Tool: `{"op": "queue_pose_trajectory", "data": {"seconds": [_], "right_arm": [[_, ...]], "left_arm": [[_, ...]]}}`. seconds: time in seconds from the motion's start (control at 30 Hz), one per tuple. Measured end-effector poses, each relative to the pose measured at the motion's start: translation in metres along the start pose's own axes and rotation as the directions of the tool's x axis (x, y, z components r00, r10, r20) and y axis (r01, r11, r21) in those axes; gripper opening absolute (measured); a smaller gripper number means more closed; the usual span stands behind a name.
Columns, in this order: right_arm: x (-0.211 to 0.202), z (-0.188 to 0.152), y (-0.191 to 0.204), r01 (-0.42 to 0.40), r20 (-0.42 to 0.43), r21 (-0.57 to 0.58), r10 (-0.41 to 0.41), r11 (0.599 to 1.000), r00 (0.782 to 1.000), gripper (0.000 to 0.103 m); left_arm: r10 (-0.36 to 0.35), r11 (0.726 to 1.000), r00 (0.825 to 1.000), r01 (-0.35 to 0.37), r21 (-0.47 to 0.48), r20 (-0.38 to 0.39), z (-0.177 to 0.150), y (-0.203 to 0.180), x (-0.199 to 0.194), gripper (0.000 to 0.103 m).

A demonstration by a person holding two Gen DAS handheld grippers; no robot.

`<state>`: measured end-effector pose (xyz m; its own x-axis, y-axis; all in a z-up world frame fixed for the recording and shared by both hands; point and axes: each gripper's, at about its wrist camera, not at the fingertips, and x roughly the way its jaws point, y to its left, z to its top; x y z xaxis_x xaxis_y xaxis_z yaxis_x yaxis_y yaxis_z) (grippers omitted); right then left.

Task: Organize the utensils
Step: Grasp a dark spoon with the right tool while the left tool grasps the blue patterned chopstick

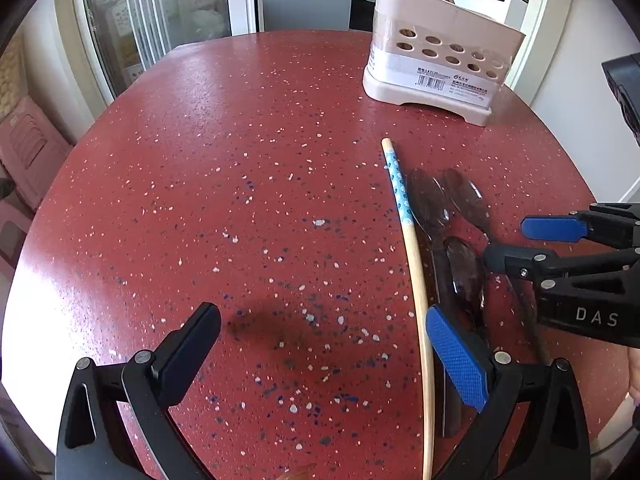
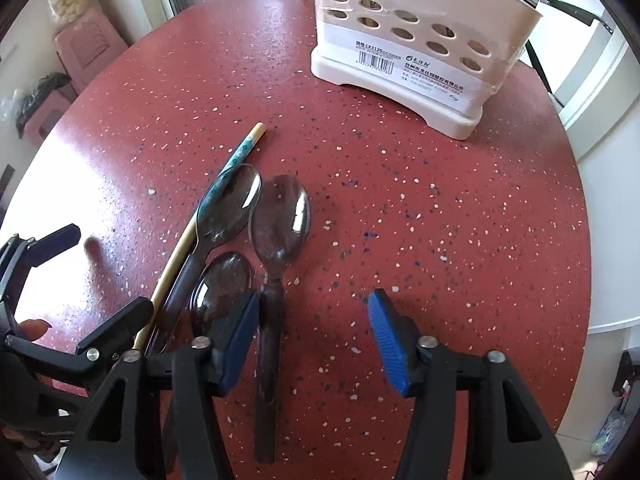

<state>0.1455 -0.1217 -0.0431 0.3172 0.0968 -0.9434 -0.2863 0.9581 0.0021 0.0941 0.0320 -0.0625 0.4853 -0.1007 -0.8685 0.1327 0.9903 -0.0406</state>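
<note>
Right wrist view: our right gripper [image 2: 312,340] hangs with jaws apart, its left pad just beside the handle of one spoon [image 2: 280,220], nothing clamped; our left gripper [image 1: 320,352] is likewise spread wide over the red speckled table [image 1: 240,160]; beyond lie two more spoons [image 2: 230,204] (bowls up) beside a chopstick [image 2: 240,152]; farthest, the pink utensil holder [image 2: 408,40].
</note>
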Motion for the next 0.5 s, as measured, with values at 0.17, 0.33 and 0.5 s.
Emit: {"op": "queue_pose_trajectory", "data": {"seconds": [0.17, 0.33, 0.5], "right_arm": [[-0.001, 0.007, 0.004, -0.016, -0.009, -0.003, 0.016, 1.0, 1.0, 0.026], [-0.003, 0.007, 0.0, -0.037, 0.005, 0.015, 0.037, 0.999, 0.999, 0.012], [-0.007, -0.002, -0.012, -0.09, 0.033, 0.049, 0.088, 0.995, 0.996, 0.012]], "left_arm": [[-0.005, 1.0, 1.0, 0.005, 0.012, -0.015, 0.005, -0.001, 0.003, 0.103], [0.008, 0.999, 0.999, -0.006, 0.043, -0.037, 0.011, -0.008, 0.011, 0.103], [0.019, 0.999, 0.998, -0.016, 0.05, -0.059, 0.021, -0.013, 0.019, 0.103]]}}
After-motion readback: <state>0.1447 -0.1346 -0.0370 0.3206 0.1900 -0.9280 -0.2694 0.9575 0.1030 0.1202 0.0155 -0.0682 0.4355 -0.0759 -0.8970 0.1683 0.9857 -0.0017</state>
